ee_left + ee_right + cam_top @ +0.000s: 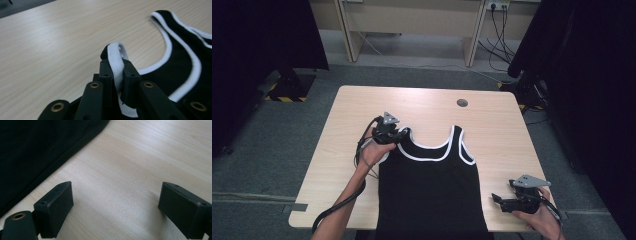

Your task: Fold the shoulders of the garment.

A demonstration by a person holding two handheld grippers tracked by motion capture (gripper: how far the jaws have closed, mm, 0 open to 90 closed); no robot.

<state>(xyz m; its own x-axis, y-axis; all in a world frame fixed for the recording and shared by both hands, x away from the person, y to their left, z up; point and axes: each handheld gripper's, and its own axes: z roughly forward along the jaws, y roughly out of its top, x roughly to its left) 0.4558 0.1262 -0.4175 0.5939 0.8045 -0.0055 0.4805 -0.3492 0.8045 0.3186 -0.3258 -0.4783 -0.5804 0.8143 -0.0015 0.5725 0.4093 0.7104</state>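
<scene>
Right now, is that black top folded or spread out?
Spread flat: the top lies open on the table, both straps visible, one strap pinched by the left gripper.

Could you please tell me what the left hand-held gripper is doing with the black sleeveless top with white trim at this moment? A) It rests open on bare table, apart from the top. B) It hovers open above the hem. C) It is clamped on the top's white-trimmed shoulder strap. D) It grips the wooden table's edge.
C: in the left gripper view, the left hand-held gripper has its jaws shut on the white-trimmed shoulder strap of the black sleeveless top.
</scene>
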